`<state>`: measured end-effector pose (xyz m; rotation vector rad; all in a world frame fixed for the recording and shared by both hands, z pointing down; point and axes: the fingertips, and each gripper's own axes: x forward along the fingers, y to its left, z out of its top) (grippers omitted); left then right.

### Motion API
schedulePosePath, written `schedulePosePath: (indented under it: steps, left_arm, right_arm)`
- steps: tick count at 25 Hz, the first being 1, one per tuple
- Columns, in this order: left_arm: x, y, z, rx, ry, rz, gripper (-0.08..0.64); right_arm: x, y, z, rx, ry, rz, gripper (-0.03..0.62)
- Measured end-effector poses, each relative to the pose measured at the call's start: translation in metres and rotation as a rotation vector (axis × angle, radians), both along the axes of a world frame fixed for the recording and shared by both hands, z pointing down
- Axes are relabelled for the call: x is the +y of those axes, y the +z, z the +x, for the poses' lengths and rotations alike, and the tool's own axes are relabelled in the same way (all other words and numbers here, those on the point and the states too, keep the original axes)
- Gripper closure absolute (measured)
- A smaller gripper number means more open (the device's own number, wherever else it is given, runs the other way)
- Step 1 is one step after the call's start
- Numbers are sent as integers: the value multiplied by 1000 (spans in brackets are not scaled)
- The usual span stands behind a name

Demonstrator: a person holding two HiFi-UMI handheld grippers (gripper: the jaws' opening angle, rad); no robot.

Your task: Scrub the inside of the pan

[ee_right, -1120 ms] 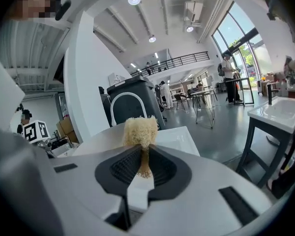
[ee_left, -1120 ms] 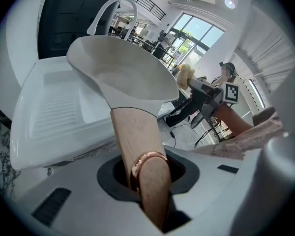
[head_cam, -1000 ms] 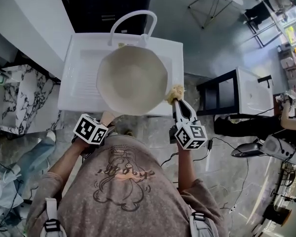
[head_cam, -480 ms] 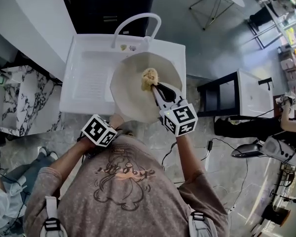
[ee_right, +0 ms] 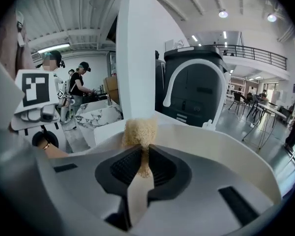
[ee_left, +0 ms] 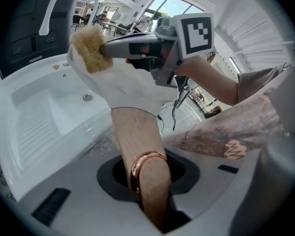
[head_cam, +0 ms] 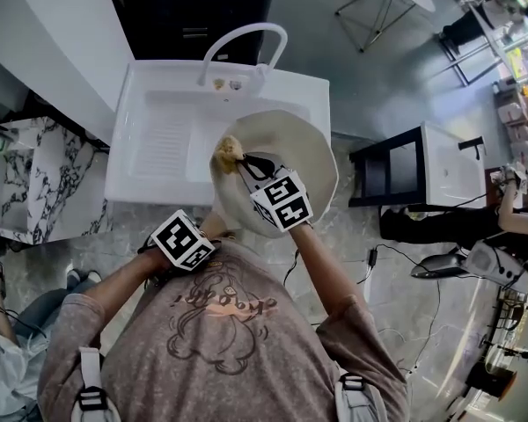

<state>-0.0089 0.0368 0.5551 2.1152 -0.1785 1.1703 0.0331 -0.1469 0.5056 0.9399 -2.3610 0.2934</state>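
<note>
Head view: left gripper (head_cam: 202,232) holds the cream pan (head_cam: 304,165) by its wooden handle (head_cam: 213,221), tilted over the white sink (head_cam: 158,148) below the faucet (head_cam: 242,38). The right gripper (head_cam: 239,160) is clenched on a yellow sponge (head_cam: 227,152), which now sits against the pan's left inner wall, close to the rim. A second ago the sponge was outside the pan at its right edge. Half a second ago it was mid-bowl. So it has entered and swept right to left across the inside, and the pan has shifted a little rightward over the sink. Judgement: scrubbing is under way, one pass about finished at the rim, and a return stroke will probably be needed to cover the rest. Left gripper view: the jaws are closed tight on the wooden handle just behind its copper ring (ee_left: 148,162). The pan rises away from the camera, with the sponge at its far upper edge in the other gripper's tips. Grip looks firm, no slack seen. Right gripper view: both jaws pinch the sponge, its fuzzy head poking beyond the tips and touching the pan's pale wall, which curves off to the right. I cannot tell how hard it presses. Risk, as I judge it: the sponge slipping over the rim.
</note>
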Motion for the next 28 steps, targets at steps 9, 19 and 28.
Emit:
schedulePosePath:
  steps: [9, 19, 28]
  left_arm:
    - [3, 1, 4, 6, -5, -15, 460]
    - [10, 2, 4, -1, -2, -19, 460]
    - [18, 6, 5, -16, -15, -42, 460]
  right_arm:
    - [7, 31, -1, 122, -10, -75, 534]
    - [17, 40, 2, 179, -54, -87, 528]
    - [-4, 45, 4, 238, -23, -45, 538]
